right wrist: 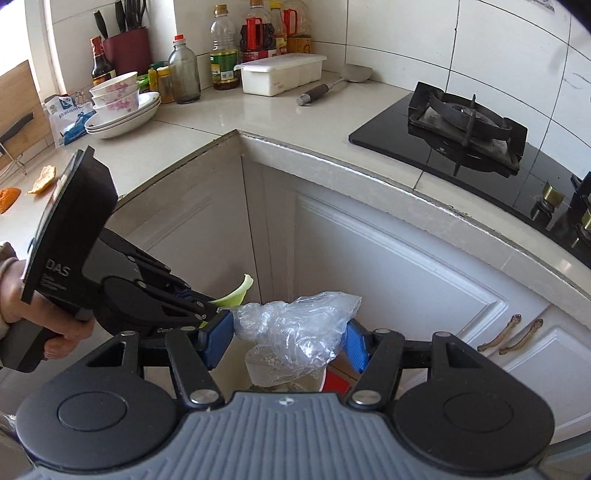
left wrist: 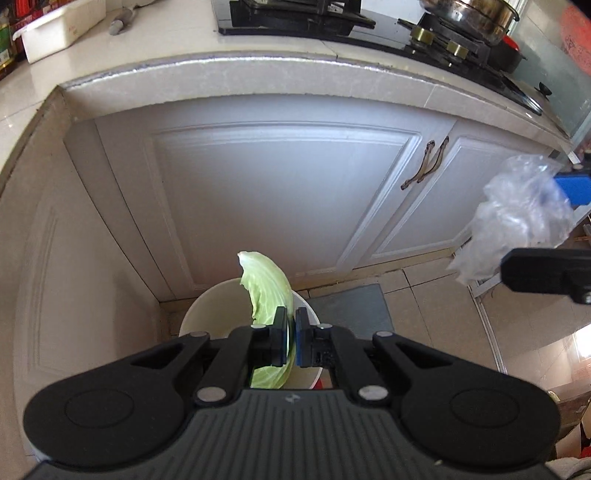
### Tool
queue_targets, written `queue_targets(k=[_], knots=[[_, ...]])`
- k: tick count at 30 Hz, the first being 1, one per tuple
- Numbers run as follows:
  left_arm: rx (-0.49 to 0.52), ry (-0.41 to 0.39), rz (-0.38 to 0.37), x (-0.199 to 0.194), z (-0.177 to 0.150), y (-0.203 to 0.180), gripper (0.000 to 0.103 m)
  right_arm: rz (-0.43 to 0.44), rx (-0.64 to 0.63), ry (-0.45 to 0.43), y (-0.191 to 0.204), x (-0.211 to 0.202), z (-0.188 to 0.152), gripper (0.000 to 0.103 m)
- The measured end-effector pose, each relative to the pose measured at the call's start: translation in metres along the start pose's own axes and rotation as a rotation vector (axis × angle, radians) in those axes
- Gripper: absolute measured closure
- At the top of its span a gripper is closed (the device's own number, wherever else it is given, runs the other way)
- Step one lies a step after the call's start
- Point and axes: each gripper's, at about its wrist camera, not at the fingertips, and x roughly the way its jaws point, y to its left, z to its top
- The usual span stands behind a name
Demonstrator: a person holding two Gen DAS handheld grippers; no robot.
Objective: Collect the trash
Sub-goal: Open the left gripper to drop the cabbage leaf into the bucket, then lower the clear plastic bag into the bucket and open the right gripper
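a green cabbage leaf is pinched in the left gripper, hanging over a white bucket on the floor by the cupboard door. just beside it, a crumpled clear plastic bag is clamped in the right gripper. orange peel lies on the table.

Bucket half covered by the left gripper, base out of sight. Lower end of the cabbage leaf lost behind the fingers. Pot chopped off by the top edge. Bottle labels too small to read. Hand cut at the frame's left side.
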Motion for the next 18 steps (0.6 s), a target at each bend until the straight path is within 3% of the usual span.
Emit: queue_targets(k=[2,5,7,10,13,18], knots=[[0.001,0.014,-0.016,0.010,-0.001,-0.001,0.099,-0.007,0.009,0.004,-0.004,0.001,-0.001,0.036],[-0.005,0.024,0.001,0.017,-0.004,-0.004,0.081,-0.014,0.016,0.010,-0.009,0.002,-0.003,0.036],[0.002,0.011,0.017,0.016,-0.006,-0.005,0.051,-0.016,0.018,0.012,-0.012,0.003,-0.004,0.036],[0.013,-0.022,0.054,0.008,-0.008,-0.008,0.024,-0.014,0.023,0.016,-0.014,0.006,-0.004,0.036],[0.021,-0.041,0.065,-0.001,-0.007,-0.007,0.021,-0.009,0.024,0.016,-0.016,0.010,-0.003,0.036],[0.040,-0.084,0.147,-0.019,-0.006,-0.008,0.014,0.008,0.027,0.015,-0.017,0.023,-0.001,0.036]])
